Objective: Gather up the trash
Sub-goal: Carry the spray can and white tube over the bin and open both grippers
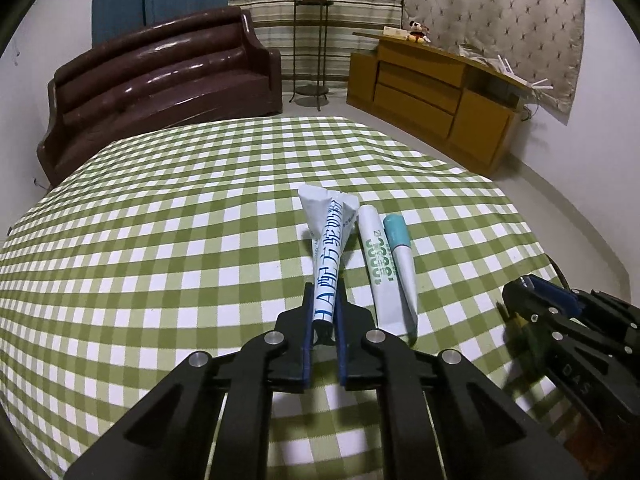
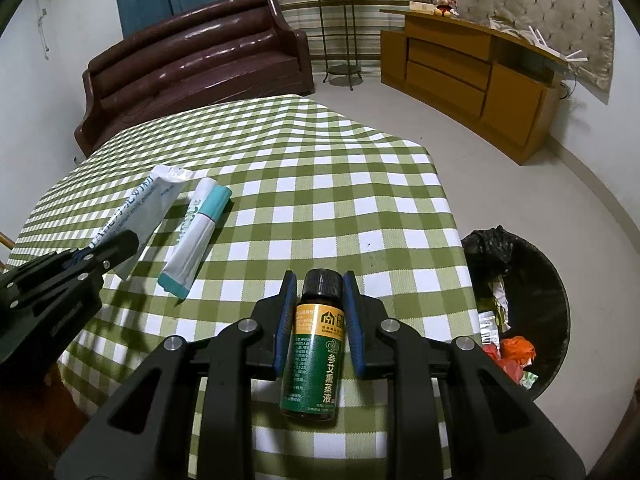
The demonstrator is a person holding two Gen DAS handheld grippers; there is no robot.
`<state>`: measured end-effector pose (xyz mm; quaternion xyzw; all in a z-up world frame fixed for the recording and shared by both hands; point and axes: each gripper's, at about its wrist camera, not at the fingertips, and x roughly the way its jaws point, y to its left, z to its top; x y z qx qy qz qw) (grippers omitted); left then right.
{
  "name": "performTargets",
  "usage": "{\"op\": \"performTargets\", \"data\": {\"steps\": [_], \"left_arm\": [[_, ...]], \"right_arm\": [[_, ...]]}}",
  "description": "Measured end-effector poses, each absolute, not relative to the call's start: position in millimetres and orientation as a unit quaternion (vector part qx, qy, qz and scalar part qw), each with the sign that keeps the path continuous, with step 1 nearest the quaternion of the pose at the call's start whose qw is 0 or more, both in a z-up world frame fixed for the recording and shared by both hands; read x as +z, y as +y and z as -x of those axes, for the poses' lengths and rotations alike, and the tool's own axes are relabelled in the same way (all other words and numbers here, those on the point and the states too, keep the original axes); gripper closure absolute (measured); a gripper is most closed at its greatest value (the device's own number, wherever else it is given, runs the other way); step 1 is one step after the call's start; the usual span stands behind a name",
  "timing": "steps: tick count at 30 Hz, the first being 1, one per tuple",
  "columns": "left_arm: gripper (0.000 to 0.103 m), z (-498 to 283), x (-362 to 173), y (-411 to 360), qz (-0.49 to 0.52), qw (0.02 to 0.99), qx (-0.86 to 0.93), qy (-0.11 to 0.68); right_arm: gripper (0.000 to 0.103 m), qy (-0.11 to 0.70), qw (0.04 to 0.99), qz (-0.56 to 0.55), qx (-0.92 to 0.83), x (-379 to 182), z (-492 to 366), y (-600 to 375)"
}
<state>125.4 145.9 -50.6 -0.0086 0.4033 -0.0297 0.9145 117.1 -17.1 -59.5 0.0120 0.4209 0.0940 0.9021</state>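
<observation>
Left wrist view: a white sachet [image 1: 329, 252] is pinched by the left gripper [image 1: 324, 312] above the green-checked desk [image 1: 160, 240]; a brown sofa [image 1: 160, 80] is seen beyond.

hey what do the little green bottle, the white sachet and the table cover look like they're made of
Green bottle in the right claw: dark glass or hard plastic, can't tell which; glossy paper label, ribbed black plastic cap.
White sachet in the left claw: thin printed foil or plastic film, creased with crimped end.
Table cover: matte woven cloth, likely cotton; soft wrinkles show.
</observation>
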Motion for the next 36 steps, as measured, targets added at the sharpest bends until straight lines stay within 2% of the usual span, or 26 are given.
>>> {"op": "performTargets", "data": {"steps": [17, 36], "left_arm": [[0.094, -75.9, -16.7, 127.3, 0.012, 0.929, -0.053, 0.366], [0.094, -80.0, -11.9, 9.0, -0.018, 0.926, -0.138, 0.352]], "right_arm": [[0.080, 0.390, 0.917, -0.016, 0.079, -33.3, -82.0, -45.5], [0.080, 0.366, 0.930, -0.038, -0.011, -22.5, -68.9, -154.6]]}}
